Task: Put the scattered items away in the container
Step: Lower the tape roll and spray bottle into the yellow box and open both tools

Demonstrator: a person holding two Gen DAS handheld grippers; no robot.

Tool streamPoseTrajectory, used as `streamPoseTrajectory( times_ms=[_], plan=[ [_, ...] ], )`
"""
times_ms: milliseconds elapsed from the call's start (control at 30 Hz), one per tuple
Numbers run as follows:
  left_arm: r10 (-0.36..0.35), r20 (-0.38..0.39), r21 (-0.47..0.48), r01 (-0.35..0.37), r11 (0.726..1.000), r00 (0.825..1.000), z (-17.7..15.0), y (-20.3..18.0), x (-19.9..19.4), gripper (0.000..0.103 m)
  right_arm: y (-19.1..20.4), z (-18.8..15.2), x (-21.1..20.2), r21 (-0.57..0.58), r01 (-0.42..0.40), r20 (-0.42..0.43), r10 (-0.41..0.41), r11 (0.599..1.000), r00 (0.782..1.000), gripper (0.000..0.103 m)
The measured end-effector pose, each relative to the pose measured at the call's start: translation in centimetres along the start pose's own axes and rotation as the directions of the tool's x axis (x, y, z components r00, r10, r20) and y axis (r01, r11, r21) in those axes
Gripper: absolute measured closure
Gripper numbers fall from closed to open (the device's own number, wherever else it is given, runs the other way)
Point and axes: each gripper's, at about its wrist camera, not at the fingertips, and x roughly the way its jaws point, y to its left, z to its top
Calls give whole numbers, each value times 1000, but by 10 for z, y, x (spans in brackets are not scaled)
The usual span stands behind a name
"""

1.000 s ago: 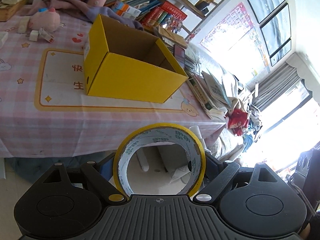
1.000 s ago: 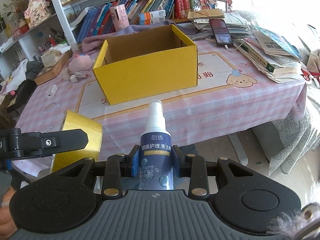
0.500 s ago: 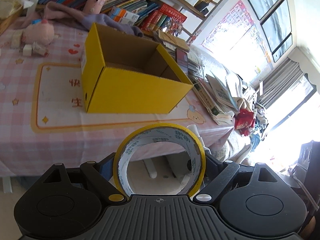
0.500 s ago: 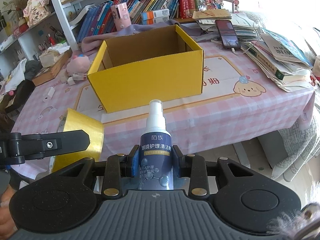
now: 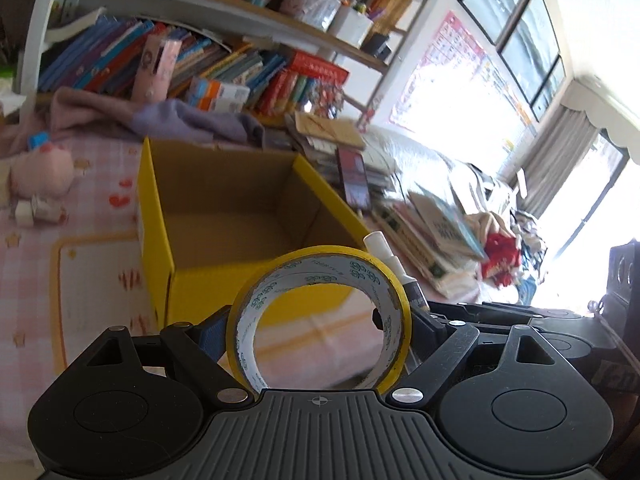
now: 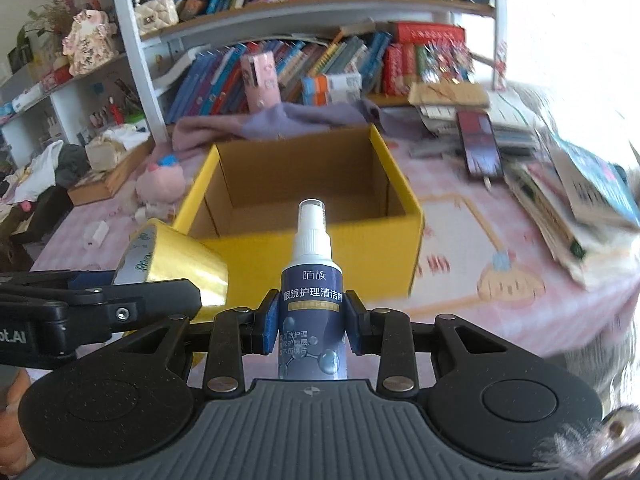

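An open yellow cardboard box [image 5: 192, 280] [image 6: 360, 248] stands empty on the pink checked tablecloth. My left gripper [image 5: 320, 328] is shut on a yellow tape roll [image 5: 394, 292], held upright just short of the box's near wall; the roll also shows in the right wrist view [image 6: 176, 264]. My right gripper [image 6: 311, 322] is shut on a blue spray bottle [image 6: 312, 304] with a white nozzle, upright, just in front of the box. The bottle's nozzle [image 5: 382, 248] peeks past the tape in the left wrist view.
A pink plush toy [image 5: 40, 174] [image 6: 160, 184] and small white items [image 6: 96, 236] lie left of the box. Stacked books with a phone [image 6: 480, 148] crowd the right side. A purple cloth [image 6: 280, 120] and a bookshelf stand behind the box.
Both grippers have moved forward and up towards the box with their loads; the box now looks much nearer and its inside is visible.
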Motion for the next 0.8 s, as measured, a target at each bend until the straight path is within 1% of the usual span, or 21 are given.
streamPoseTrajectory(
  times_ms=[133, 367, 433, 500, 533, 567, 633, 733, 800],
  plan=[
    [38, 33, -5, -38, 999, 999, 19, -1, 14, 15, -11, 28, 19, -37, -39, 11, 39, 999, 999, 72],
    [142, 65, 29, -144, 989, 988, 54, -1, 42, 15, -33, 66, 60, -102, -119, -6, 119, 988, 993, 72],
    [173, 63, 57, -177, 983, 983, 63, -1, 53, 15, -38, 76, 77, -132, -141, -22, 140, 981, 990, 72],
    [211, 54, 114, -216, 970, 976, 72, -1, 68, 15, -41, 84, 94, -175, -163, -45, 157, 971, 987, 72],
    [230, 48, 150, -235, 960, 972, 76, -2, 76, 14, -43, 89, 105, -206, -175, -63, 166, 963, 984, 72],
    [256, 45, 198, -260, 945, 966, 80, -2, 85, 14, -43, 92, 114, -241, -189, -78, 175, 952, 981, 72],
    [295, 42, 305, -293, 906, 955, 87, -3, 102, 14, -44, 99, 132, -342, -198, -97, 175, 919, 980, 72],
    [340, 3, 478, -300, 826, 940, 94, -3, 129, 14, -42, 107, 160, -494, -204, -128, 162, 845, 978, 72],
    [367, -44, 563, -280, 777, 929, 96, -1, 147, 14, -41, 112, 178, -574, -207, -150, 147, 792, 978, 72]
  ],
)
